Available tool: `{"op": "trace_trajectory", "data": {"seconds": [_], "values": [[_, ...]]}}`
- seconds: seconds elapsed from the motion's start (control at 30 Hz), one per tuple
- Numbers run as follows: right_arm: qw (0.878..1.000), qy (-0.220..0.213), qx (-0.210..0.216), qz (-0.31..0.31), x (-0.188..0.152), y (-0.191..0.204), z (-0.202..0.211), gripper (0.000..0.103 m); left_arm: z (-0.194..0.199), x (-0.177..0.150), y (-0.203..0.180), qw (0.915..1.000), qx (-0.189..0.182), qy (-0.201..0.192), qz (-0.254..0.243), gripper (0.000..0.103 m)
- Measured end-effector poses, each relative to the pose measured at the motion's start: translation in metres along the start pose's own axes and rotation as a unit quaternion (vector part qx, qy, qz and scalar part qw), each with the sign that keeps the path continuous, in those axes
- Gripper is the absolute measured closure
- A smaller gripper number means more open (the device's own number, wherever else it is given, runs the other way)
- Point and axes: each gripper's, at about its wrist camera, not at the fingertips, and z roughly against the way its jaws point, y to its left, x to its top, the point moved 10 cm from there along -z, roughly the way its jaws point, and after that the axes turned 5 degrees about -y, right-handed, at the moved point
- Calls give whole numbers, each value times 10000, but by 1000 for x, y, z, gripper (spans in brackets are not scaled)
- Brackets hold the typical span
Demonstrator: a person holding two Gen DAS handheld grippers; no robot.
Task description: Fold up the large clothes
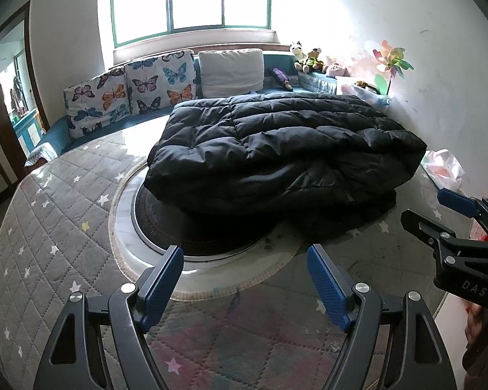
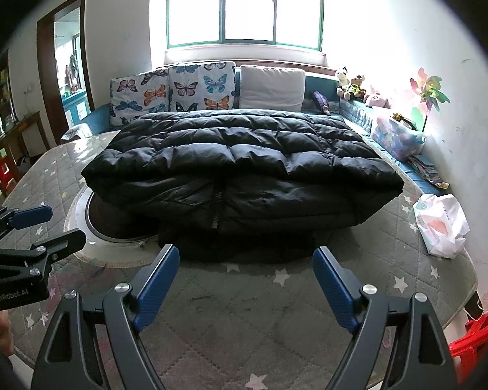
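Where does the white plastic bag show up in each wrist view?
Left wrist: the white plastic bag sits at the far right edge, past the right end of the black jacket.
Right wrist: the bag lies right of centre on the grey star-print cover, beside the jacket's right end.
Shared landmark: the pinwheel against the right wall.

A round table point(image 2: 276, 325) wore a grey quilted cover with white stars, a glass turntable point(image 1: 153, 227) set in its middle. Behind it ran a teal bench with two butterfly cushions point(image 2: 185, 92) and a plain white cushion point(image 2: 271, 87). Stuffed toys point(image 2: 351, 86) sat near a pinwheel point(image 2: 429, 92). A crumpled white plastic bag point(image 2: 440, 224) lay at the table's right edge, a red stool point(image 2: 478, 344) below.
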Motion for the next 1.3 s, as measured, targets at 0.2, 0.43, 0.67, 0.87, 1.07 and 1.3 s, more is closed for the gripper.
{"op": "trace_trajectory", "data": {"seconds": [0.2, 0.43, 0.67, 0.87, 1.07, 1.3], "values": [[10000, 5, 5, 1, 0, 0, 0, 11, 0, 0, 0, 10000, 0, 1, -3, 20], [10000, 4, -4, -5, -1, 0, 1, 11, 1, -2, -2, 10000, -10, 17, -50, 20], [10000, 7, -7, -13, -2, -1, 1, 11, 0, -3, -3, 10000, -24, 22, -54, 20], [10000, 20, -11, 13, -3, 0, 2, 11, 0, -3, -4, 10000, -35, 24, -59, 20], [10000, 20, -7, 6, -3, 1, 2, 11, -1, -4, -4, 10000, -51, 29, -70, 20], [10000, 32, -17, 8, -4, 0, 2, 11, -4, -7, -5, 9999, -94, 56, -127, 20]]}}
